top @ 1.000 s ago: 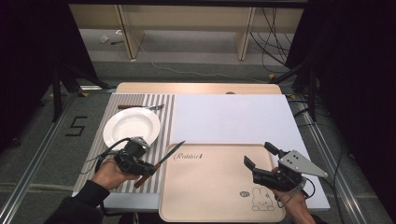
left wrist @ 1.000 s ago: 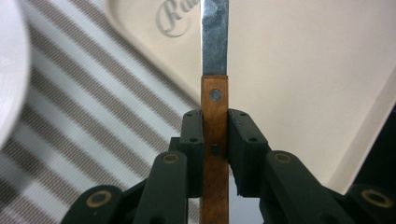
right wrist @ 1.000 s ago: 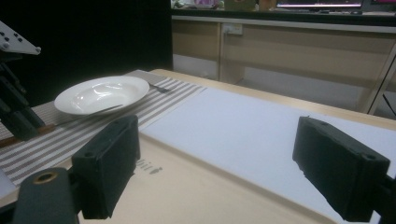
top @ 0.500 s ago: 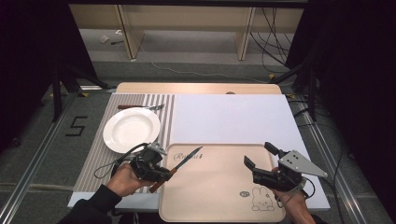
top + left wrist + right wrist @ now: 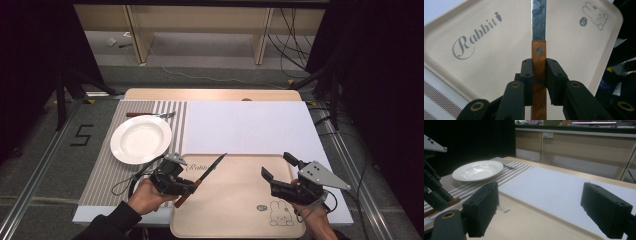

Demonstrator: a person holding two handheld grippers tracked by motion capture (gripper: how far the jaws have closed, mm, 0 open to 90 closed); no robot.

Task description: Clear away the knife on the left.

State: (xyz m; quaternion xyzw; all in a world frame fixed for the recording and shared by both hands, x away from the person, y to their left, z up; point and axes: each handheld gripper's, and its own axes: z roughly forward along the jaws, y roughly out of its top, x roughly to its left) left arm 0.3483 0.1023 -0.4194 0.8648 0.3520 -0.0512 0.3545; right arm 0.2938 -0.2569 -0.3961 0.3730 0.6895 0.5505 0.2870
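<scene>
The left tool (image 5: 539, 75) clamps the knife (image 5: 539, 57) by its wooden handle, blade out over the beige tray (image 5: 235, 210). The right tool (image 5: 279, 167) hangs over the tray, jaws wide, holding nothing. Farther off, 1 white plate (image 5: 140, 139) sits on the striped mat (image 5: 100, 170).

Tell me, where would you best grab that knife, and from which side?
By its wooden handle, from the butt end, pads on the two flat sides, as the left hand-held gripper does now. The knife has a thin, sharp blade, a poorer hold.
</scene>
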